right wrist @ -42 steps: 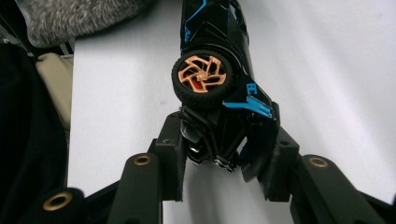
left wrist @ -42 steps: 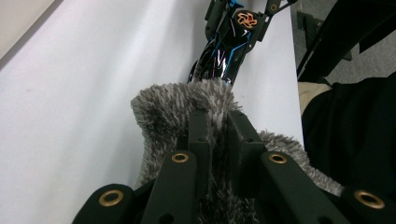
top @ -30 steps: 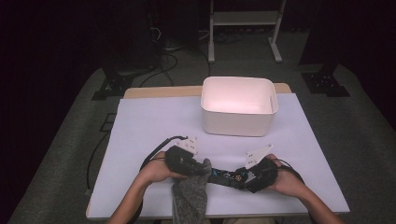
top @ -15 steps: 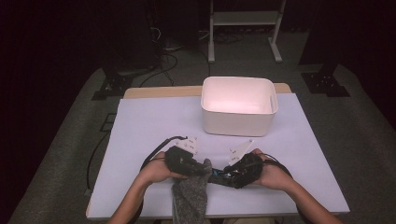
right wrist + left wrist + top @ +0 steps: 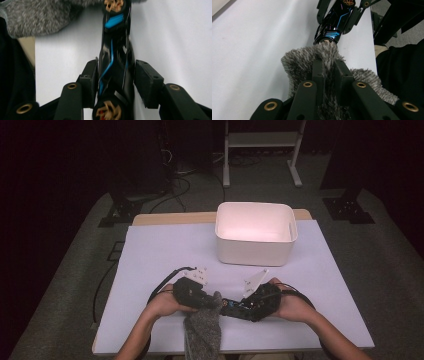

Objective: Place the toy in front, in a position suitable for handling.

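In the high view, near the table's front edge, my left gripper (image 5: 212,301) is shut on a grey fluffy cloth (image 5: 202,332) that hangs over that edge. The left gripper view has both jaws (image 5: 328,65) pinching the cloth (image 5: 297,60). My right gripper (image 5: 244,308) points left at it. It holds a glossy black object with blue stripes (image 5: 232,307) level above the table. Its jaws (image 5: 116,72) have just been closing, and the object (image 5: 115,62) sits between the pads. The object's far end (image 5: 332,27) meets the cloth.
A white bin (image 5: 252,252) stands at the back right of the white-covered table (image 5: 150,260). Beyond the table are a white metal stand (image 5: 260,142) and cables on the dark floor. A person's dark clothing (image 5: 402,75) is close to the table's front edge.
My right gripper has moved left with the black and blue object, bringing its end up to the cloth. The left gripper and cloth have stayed put.
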Available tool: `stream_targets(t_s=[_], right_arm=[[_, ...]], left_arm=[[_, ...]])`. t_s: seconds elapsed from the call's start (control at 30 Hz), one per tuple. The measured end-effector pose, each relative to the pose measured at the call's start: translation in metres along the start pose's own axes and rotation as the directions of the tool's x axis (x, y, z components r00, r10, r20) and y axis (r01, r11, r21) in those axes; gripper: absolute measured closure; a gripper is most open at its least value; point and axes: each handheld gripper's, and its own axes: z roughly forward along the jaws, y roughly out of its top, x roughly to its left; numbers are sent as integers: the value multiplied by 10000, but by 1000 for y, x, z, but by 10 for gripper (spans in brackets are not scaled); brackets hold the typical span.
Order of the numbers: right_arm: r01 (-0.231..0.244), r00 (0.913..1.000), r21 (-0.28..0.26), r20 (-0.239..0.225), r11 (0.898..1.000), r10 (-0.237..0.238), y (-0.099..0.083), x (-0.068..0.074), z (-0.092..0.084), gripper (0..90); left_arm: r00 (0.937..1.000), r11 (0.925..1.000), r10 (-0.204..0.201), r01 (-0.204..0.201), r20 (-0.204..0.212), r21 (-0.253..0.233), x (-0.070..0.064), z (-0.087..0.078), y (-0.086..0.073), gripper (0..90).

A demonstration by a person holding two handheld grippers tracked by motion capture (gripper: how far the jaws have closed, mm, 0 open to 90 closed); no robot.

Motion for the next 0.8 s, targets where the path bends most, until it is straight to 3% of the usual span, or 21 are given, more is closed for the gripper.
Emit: stream_targets(t_s=[0.23,0.43,0.57,0.8], right_arm=[[190,9998,192,30,9996,-190,20,-1,11,546],[242,9996,207,104,9995,-244,18,-1,9,557],[327,9994,281,126,9991,-331,18,1,8,557],[148,9999,843,-70,9963,-142,23,1,12,536]], left_arm=[[10000,10000,-59,59,-13,-44,2,-4,-2,806],[9983,9990,-436,434,-395,-46,9,-13,-14,807],[9990,9981,-455,456,16,-425,10,-9,-15,807],[9993,9990,-282,290,232,-346,10,1,-6,815]])
